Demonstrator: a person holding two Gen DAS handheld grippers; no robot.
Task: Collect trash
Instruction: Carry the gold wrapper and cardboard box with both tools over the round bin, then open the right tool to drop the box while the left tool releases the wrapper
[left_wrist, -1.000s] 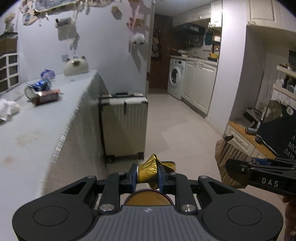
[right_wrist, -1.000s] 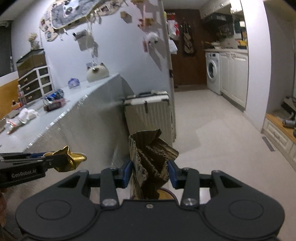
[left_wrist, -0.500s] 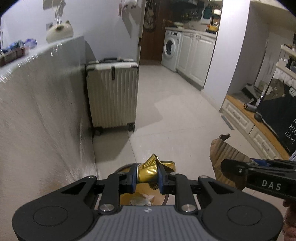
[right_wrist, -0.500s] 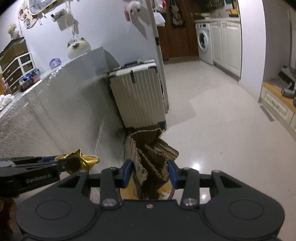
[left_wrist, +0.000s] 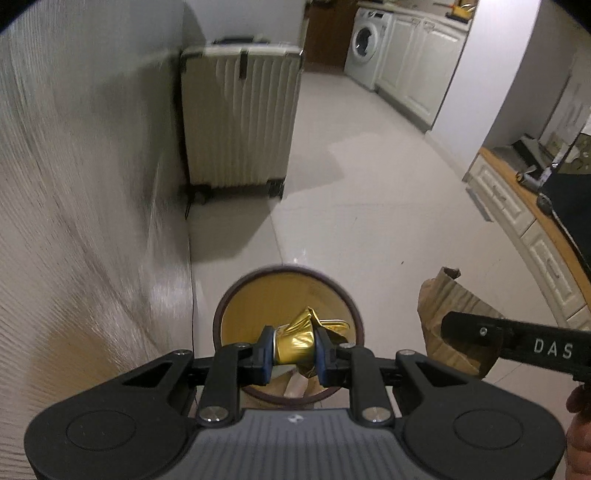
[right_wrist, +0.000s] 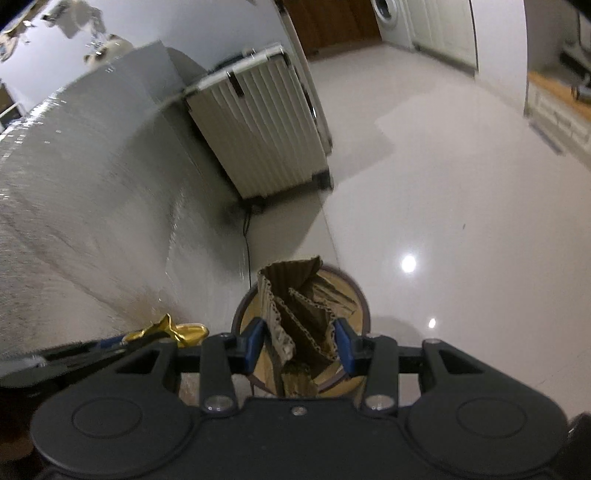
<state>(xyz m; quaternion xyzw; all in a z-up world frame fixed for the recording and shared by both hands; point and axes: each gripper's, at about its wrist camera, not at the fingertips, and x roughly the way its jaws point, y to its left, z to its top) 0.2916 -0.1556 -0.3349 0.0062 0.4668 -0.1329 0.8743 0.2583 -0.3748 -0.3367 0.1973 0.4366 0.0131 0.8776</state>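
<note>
My left gripper (left_wrist: 294, 350) is shut on a crumpled gold foil wrapper (left_wrist: 301, 338) and hangs right over the mouth of a round trash bin (left_wrist: 236, 295) with a dark rim and yellow inside; some scraps lie at its bottom. My right gripper (right_wrist: 300, 343) is shut on a crushed piece of brown corrugated cardboard (right_wrist: 295, 306), held above the same trash bin (right_wrist: 364, 299). In the left wrist view the cardboard (left_wrist: 450, 321) shows at the right; in the right wrist view the gold wrapper (right_wrist: 173, 330) shows at the lower left.
The bin stands on a pale tiled floor against the silvery draped side of a table (left_wrist: 85, 206). A cream ribbed suitcase (left_wrist: 240, 118) stands behind it against the wall. A washing machine (left_wrist: 364, 40) and white cabinets (left_wrist: 413, 62) line the far right.
Both grippers have dropped from tabletop height and tipped downward, each still holding its piece of trash. The tabletop has left the view and the trash bin has come into view beneath them.
</note>
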